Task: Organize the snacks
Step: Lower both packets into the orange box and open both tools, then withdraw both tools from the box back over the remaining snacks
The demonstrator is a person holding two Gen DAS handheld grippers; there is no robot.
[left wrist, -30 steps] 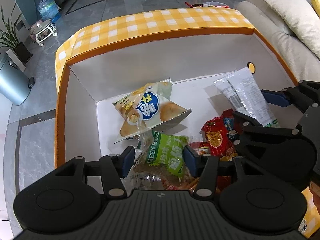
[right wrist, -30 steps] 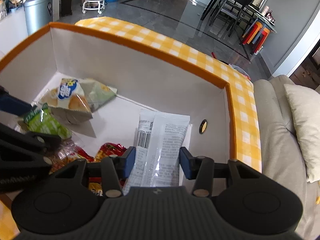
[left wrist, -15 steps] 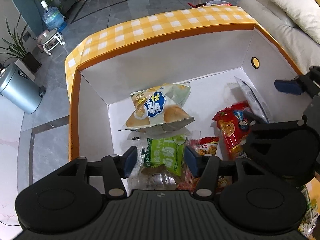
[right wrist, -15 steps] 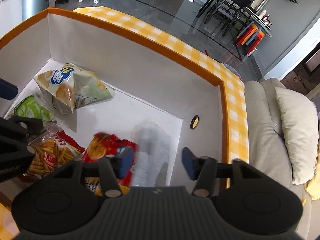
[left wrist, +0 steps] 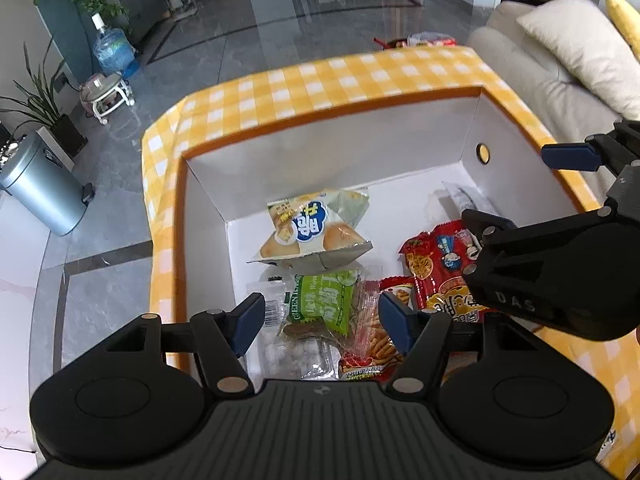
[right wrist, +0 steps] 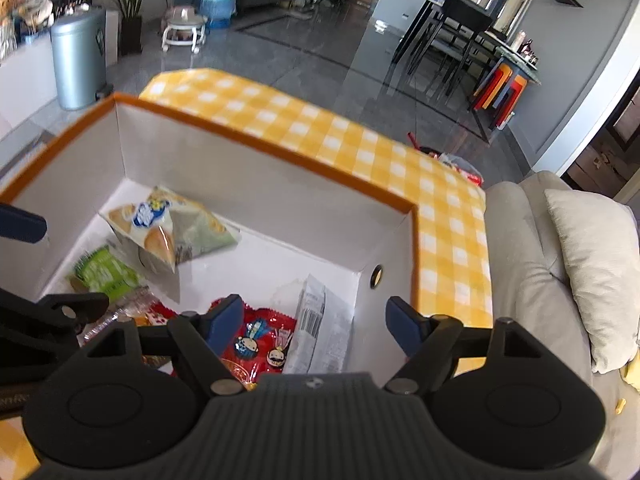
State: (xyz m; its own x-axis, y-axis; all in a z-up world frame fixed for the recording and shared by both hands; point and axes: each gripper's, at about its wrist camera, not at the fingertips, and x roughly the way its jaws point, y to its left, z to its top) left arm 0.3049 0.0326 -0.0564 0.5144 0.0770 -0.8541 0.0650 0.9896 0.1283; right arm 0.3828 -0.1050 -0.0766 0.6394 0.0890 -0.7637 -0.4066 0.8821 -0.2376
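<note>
A yellow-checked box (left wrist: 360,76) with a white inside holds several snack packs: a puffed bun bag (left wrist: 314,228), a green pack (left wrist: 324,304), a red noodle pack (left wrist: 440,264) and a clear white pack (right wrist: 324,328) against the right wall. My left gripper (left wrist: 320,320) is open and empty above the box's near side, over the green pack. My right gripper (right wrist: 314,322) is open and empty above the red pack (right wrist: 260,344) and the clear white pack; it also shows in the left wrist view (left wrist: 560,264).
A beige sofa with cushions (right wrist: 592,280) stands right of the box. A metal bin (left wrist: 40,188), a water jug (left wrist: 114,52) and plants stand on the grey floor to the left. A dining table with chairs (right wrist: 460,32) stands far behind.
My right gripper opened and let go of the clear white pack, which now lies in the box by its right wall. Both grippers have lifted and pulled back from the box.
</note>
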